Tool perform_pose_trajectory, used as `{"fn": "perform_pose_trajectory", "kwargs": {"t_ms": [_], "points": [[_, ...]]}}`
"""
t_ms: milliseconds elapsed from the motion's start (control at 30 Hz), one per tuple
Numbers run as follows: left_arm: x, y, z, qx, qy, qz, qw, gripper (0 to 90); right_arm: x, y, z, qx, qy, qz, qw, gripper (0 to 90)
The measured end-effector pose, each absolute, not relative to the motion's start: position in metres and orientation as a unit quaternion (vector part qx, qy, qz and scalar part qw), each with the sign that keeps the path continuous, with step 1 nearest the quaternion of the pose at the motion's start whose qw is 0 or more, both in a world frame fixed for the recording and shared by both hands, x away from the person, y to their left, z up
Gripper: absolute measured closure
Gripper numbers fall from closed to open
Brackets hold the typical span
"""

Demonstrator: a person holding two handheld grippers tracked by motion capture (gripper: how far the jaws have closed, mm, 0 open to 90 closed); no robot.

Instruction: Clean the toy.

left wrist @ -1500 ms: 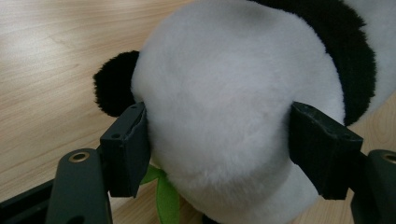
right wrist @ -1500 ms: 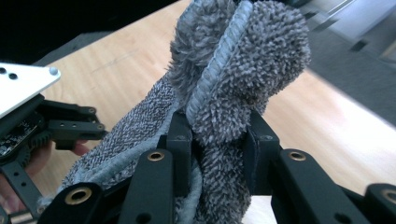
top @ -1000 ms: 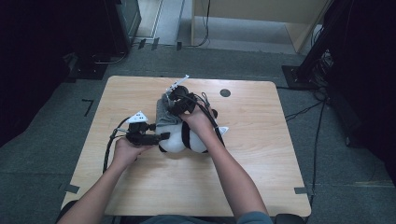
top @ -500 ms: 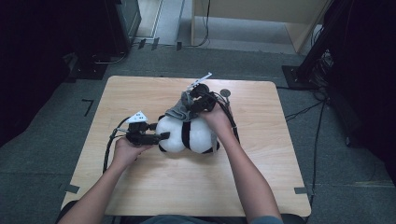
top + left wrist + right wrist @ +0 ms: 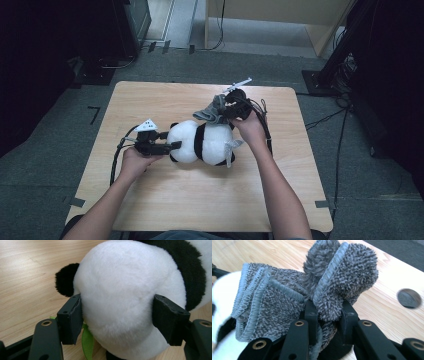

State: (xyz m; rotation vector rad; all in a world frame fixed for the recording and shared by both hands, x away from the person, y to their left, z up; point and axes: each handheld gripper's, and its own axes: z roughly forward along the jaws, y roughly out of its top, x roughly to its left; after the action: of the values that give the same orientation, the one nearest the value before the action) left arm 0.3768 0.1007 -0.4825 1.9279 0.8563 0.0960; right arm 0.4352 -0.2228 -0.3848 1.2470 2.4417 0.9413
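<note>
1. Holding: left gripper [image 5: 165, 146] has its jaws part-way apart, pads pressed on both sides of the panda plush [image 5: 202, 142] head; the left gripper view shows the white fur bulging between the pads [image 5: 71, 317]. So it is clamped on the head.
2. Right gripper [image 5: 225, 111] pinches a bunched grey towel [image 5: 212, 111]. Jaws narrow and have just been closing, a fold of terry squeezed between them [image 5: 328, 312].
3. Where things are: panda lies mid-table [image 5: 150, 95], long axis running left to right in the high view, head at the left gripper's end, body toward the right hand. Towel sits just beyond the panda's far side, partly hanging over its upper back, near the table's far edge.
4. Key relation: towel is above and behind the plush, so a wipe or a drape would likely go toward the person and down. Right hand is the nearer one to the body; left looks to be only bracing.
5. Small dark round spot [image 5: 409, 298] on the wood beside the towel, not involved.
</note>
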Motion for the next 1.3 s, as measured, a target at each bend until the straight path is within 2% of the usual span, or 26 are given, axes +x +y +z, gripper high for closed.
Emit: {"fn": "perform_pose_trajectory", "kwargs": {"t_ms": [333, 533, 600, 700, 833, 1033, 1300], "points": [[0.377, 0.101, -0.482, 0.791, 0.358, 0.038, 0.495, 30.3, 0.432, -0.265, -0.411, 0.479, 0.81, 0.319, 0.112, 73.5], [0.377, 0.102, -0.483, 0.79, 0.358, 0.036, 0.496, 30.3, 0.437, -0.278, -0.426, 0.502, 0.808, 0.282, 0.125, 73.5], [0.377, 0.102, -0.483, 0.791, 0.357, 0.037, 0.495, 30.3, 0.437, -0.281, -0.423, 0.507, 0.801, 0.292, 0.125, 73.8], [0.377, 0.103, -0.483, 0.791, 0.356, 0.037, 0.495, 30.6, 0.432, -0.28, -0.404, 0.496, 0.791, 0.326, 0.15, 74.3], [0.377, 0.102, -0.483, 0.792, 0.356, 0.038, 0.495, 31.3, 0.426, -0.265, -0.37, 0.467, 0.792, 0.355, 0.171, 74.3], [0.377, 0.102, -0.483, 0.79, 0.357, 0.038, 0.497, 31.4, 0.425, -0.217, -0.333, 0.409, 0.808, 0.384, 0.183, 74.3], [0.377, 0.102, -0.483, 0.792, 0.354, 0.04, 0.496, 31.4, 0.425, -0.146, -0.313, 0.359, 0.822, 0.416, 0.146, 74.4]]}}
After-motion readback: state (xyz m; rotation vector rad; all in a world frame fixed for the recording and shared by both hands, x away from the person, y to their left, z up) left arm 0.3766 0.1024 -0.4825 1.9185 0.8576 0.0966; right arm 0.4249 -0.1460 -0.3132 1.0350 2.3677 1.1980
